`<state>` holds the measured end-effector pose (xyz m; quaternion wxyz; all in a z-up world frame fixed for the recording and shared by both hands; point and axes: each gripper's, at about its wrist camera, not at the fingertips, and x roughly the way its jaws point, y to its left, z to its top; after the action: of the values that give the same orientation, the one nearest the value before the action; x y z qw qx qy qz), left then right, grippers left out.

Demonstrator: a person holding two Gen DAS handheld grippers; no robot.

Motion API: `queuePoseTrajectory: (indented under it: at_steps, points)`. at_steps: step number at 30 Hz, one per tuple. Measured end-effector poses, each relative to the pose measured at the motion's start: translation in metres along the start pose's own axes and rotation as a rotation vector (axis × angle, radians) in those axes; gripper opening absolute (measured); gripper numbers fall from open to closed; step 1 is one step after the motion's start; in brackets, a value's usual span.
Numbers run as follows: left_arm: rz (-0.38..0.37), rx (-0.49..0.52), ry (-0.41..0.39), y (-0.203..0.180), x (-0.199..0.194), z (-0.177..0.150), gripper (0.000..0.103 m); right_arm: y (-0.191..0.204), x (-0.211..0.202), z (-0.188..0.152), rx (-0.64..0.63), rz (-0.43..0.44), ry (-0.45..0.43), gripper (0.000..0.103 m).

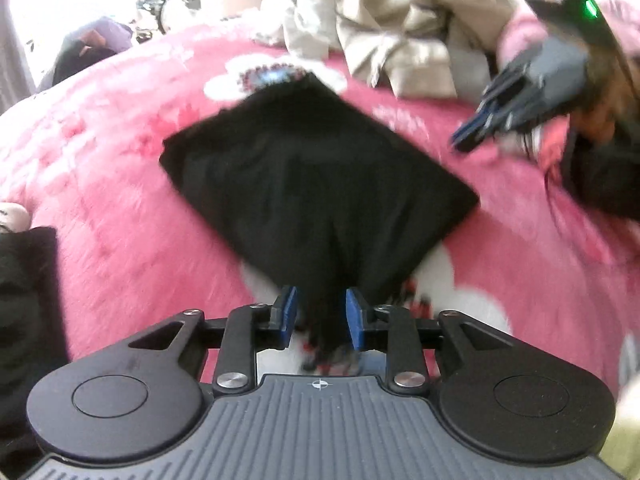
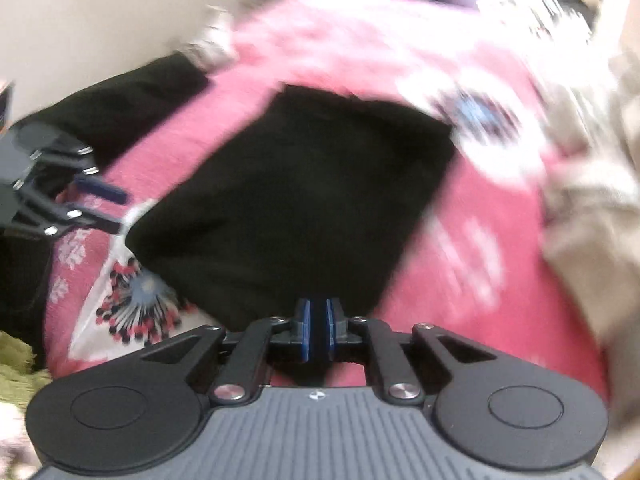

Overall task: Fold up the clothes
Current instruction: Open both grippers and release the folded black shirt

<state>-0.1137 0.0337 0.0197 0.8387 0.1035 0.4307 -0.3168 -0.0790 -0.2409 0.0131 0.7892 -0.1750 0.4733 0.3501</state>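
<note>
A black garment (image 1: pixel 312 168) (image 2: pixel 300 200) lies folded into a rough square on the pink flowered blanket (image 1: pixel 120 200). My left gripper (image 1: pixel 320 310) (image 2: pixel 110 206) is open, and the garment's near corner hangs bunched between its blue pads (image 1: pixel 290 308) without being pinched. My right gripper (image 2: pixel 318 328) is shut, with only a thin dark slit between its pads, just at the garment's near edge. In the left wrist view the right gripper (image 1: pixel 466 138) hovers over the blanket beyond the garment's right corner, with nothing visible in it. Both views are blurred.
A heap of beige and grey clothes (image 1: pixel 392 28) (image 2: pixel 592 220) lies at the far side of the bed. Another black garment (image 1: pixel 24 300) (image 2: pixel 120 104) sits near the blanket's edge. Green fabric (image 2: pixel 16 360) shows at the lower left. A hand (image 1: pixel 600 120) holds the right gripper.
</note>
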Motion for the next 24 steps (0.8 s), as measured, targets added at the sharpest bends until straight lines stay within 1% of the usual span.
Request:
queuePoseTrajectory:
  at_steps: [1, 3, 4, 5, 6, 8, 9, 11, 12, 13, 15, 17, 18, 19, 20, 22, 23, 24]
  points:
    - [-0.011, -0.014, -0.001, -0.002, 0.010, 0.003, 0.027, 0.008, 0.010, 0.004, -0.052, -0.013, 0.007, 0.010]
    - [-0.012, -0.018, 0.032, -0.007, 0.035, 0.005, 0.027, 0.018, 0.032, 0.002, -0.137, -0.034, 0.052, 0.010]
    - [0.022, -0.001, 0.069, -0.009, 0.048, 0.002, 0.027, 0.018, 0.039, -0.007, -0.174, -0.055, 0.092, 0.007]
    - [0.057, 0.003, 0.105, -0.008, 0.056, -0.003, 0.028, 0.015, 0.044, -0.017, -0.213, -0.090, 0.137, 0.006]
    - [0.056, -0.006, 0.109, -0.006, 0.055, -0.006, 0.028, 0.010, 0.044, -0.026, -0.232, -0.118, 0.163, 0.006]
    - [0.030, -0.032, 0.094, 0.001, 0.041, -0.005, 0.028, -0.002, 0.035, -0.034, -0.225, -0.173, 0.192, 0.007]
    - [0.016, -0.047, 0.081, 0.004, 0.034, -0.004, 0.028, -0.007, 0.028, -0.030, -0.199, -0.190, 0.182, 0.008]
    - [-0.012, -0.074, 0.023, 0.010, 0.019, 0.003, 0.031, -0.015, 0.013, -0.017, -0.150, -0.182, 0.104, 0.008]
    - [-0.013, -0.085, 0.002, 0.012, 0.018, 0.008, 0.031, -0.014, 0.009, -0.008, -0.147, -0.174, 0.058, 0.008]
    - [-0.007, -0.100, -0.012, 0.014, 0.020, 0.014, 0.032, -0.010, 0.011, 0.003, -0.164, -0.166, 0.025, 0.008]
    - [0.008, -0.134, -0.028, 0.017, 0.031, 0.025, 0.032, 0.002, 0.025, 0.020, -0.226, -0.134, -0.006, 0.007]
    - [0.037, -0.160, -0.019, 0.017, 0.052, 0.027, 0.032, 0.011, 0.045, 0.026, -0.289, -0.112, 0.022, 0.007]
    - [0.075, -0.164, 0.011, 0.020, 0.064, 0.023, 0.032, 0.009, 0.054, 0.024, -0.319, -0.130, 0.050, 0.005]
    - [0.111, -0.172, 0.043, 0.024, 0.073, 0.018, 0.032, 0.003, 0.062, 0.017, -0.347, -0.171, 0.082, 0.004]
    - [0.110, -0.191, 0.045, 0.030, 0.072, 0.014, 0.032, -0.008, 0.064, 0.012, -0.341, -0.221, 0.109, 0.004]
    - [0.086, -0.231, 0.020, 0.039, 0.057, 0.012, 0.032, -0.037, 0.057, 0.007, -0.269, -0.321, 0.137, 0.005]
    - [0.090, -0.235, 0.002, 0.042, 0.050, 0.014, 0.032, -0.047, 0.047, 0.009, -0.227, -0.336, 0.106, 0.005]
    - [0.092, -0.238, -0.020, 0.044, 0.043, 0.018, 0.032, -0.051, 0.039, 0.016, -0.195, -0.323, 0.057, 0.005]
